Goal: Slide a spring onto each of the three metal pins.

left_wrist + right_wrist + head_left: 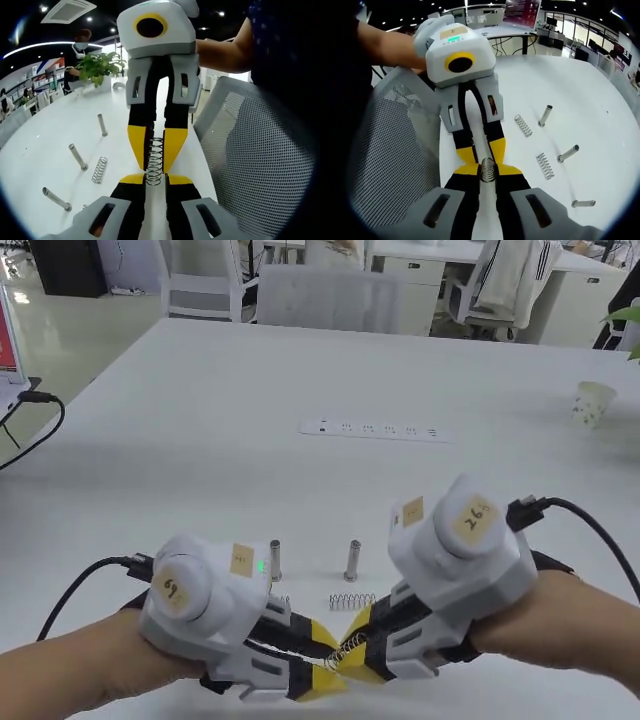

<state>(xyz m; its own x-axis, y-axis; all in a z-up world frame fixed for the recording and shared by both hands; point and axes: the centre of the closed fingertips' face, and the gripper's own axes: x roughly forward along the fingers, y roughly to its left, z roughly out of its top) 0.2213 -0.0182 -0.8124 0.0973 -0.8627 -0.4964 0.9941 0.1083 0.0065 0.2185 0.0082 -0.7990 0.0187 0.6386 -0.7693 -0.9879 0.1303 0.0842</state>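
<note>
Currently both grippers meet nose to nose at 6 o'clock in the head view, low over the white table (200,440), with one spring shared between them.

Left gripper (155,180): jaws pressed in on the near end of the held spring (155,157). Right gripper (488,176): jaws pinched on the same spring from the opposite side. In the left gripper view its yellow tips flank most of the coil length.

Held spring axis:
- left gripper view: runs 6 to 12 o'clock, in line with both sets of jaws
- right gripper view: seen end-on, open coil facing the camera
- head view: lies along the line joining the two grippers, tilted slightly toward 2 o'clock, clear of the table

Pins, right gripper view, all off at 1 to 4 o'clock from the pinch: first pin (545,115), second pin (568,153), third pin (583,203). In the head view two of the pins stand upright at 12 o'clock of the pinch, axes vertical.

Loose springs lie flat on the table. Far loose spring (522,125) sits just beside the first pin. Near loose spring (544,165) sits just beside the second pin. Both axes run about 11 to 5 o'clock in that view.

Power strip (375,429) lies well beyond the pins at 12 o'clock, long axis 9 to 3. Paper cup (592,403) stands at 2 o'clock. Mesh chair (260,160) is at 3 o'clock in the left gripper view.
</note>
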